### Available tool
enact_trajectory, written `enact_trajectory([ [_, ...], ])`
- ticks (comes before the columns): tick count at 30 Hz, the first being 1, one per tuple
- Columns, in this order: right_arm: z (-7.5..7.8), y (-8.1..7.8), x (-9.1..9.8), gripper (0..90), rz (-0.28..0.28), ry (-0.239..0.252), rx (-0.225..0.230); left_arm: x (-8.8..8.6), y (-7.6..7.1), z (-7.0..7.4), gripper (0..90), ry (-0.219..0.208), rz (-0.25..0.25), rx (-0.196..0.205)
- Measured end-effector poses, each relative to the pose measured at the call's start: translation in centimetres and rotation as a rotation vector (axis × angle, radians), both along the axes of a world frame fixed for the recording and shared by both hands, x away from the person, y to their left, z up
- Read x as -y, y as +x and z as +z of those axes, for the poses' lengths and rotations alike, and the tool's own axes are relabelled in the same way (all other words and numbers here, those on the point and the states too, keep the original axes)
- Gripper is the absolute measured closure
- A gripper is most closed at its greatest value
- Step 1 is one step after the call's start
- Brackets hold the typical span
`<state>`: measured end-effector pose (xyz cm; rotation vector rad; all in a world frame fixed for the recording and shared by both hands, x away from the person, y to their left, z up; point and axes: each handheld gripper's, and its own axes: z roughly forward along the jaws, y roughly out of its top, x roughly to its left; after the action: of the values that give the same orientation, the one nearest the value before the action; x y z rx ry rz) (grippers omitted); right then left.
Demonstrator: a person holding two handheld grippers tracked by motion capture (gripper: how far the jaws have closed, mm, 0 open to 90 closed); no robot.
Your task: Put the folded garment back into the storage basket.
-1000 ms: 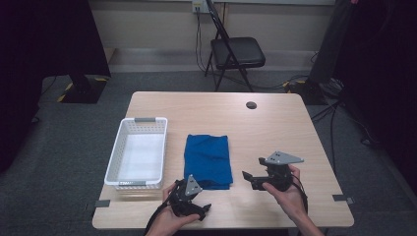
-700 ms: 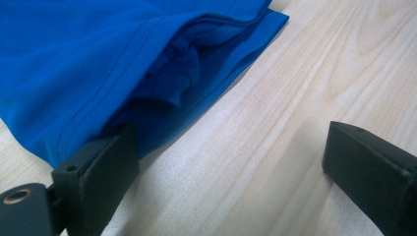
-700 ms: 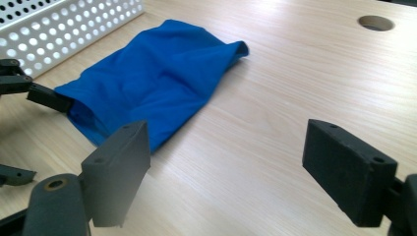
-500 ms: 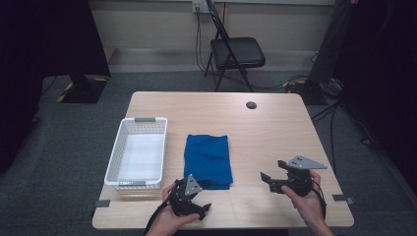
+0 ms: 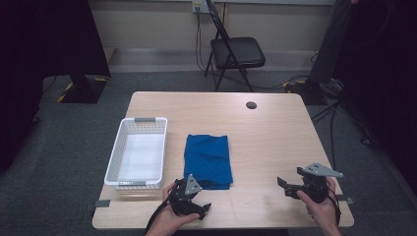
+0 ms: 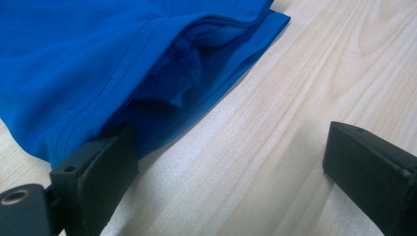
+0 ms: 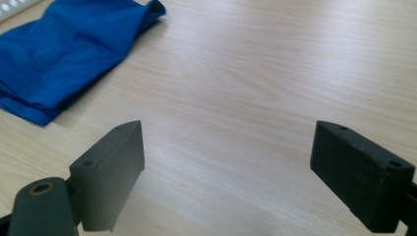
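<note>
- The blue cloth (image 5: 208, 161) lies folded on the table (image 5: 275, 132), near the front edge and a little left of the middle, just beside the white basket (image 5: 138, 152), which stands toward the left edge.
- To do this step well, take the cloth at its front edge with your left gripper (image 5: 194, 201), which waits right at the near left corner of the cloth.
- Slide the lower jaw flat along the wood, so that you catch all folded layers and not only the top one.
- Lift it only when the grip feels sure; I think the loose inner fold can slip out.
- Your left gripper has its jaws wide apart; in the left gripper view one jaw touches the cloth hem (image 6: 147, 142), but nothing is clamped.
- Your right gripper (image 5: 290, 187) is near the front right corner, well apart from the cloth; its jaws have just been opening and nothing is between them.
</note>
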<state>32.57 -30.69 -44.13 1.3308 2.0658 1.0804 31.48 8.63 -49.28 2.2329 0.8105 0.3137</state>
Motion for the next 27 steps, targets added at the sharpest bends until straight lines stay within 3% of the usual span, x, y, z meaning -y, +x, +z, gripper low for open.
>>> enact_trajectory([
  [5,-1.6,0.2,1.2,12.6,-0.052,-0.013,-0.038,0.0,0.0,0.1,6.3,0.015,0.000,-0.007],
  [11,-3.3,0.6,1.8,12.5,-0.095,-0.066,-0.090,0.0,0.1,0.4,8.9,0.023,-0.013,-0.025],
  [14,-4.1,0.8,1.8,12.6,-0.096,-0.087,-0.128,-0.2,0.0,0.6,16.0,0.025,-0.028,-0.024],
  [16,-4.4,1.0,1.7,12.2,-0.091,-0.111,-0.152,-0.2,0.0,0.7,16.0,0.025,-0.033,-0.029],
  [21,-4.6,1.1,1.8,11.0,-0.099,-0.114,-0.140,-0.2,-0.2,1.1,16.2,0.006,-0.045,-0.021],
  [27,-4.9,0.9,1.7,8.4,-0.111,-0.102,-0.113,-0.5,-0.6,1.9,16.1,-0.038,-0.040,0.035],
])
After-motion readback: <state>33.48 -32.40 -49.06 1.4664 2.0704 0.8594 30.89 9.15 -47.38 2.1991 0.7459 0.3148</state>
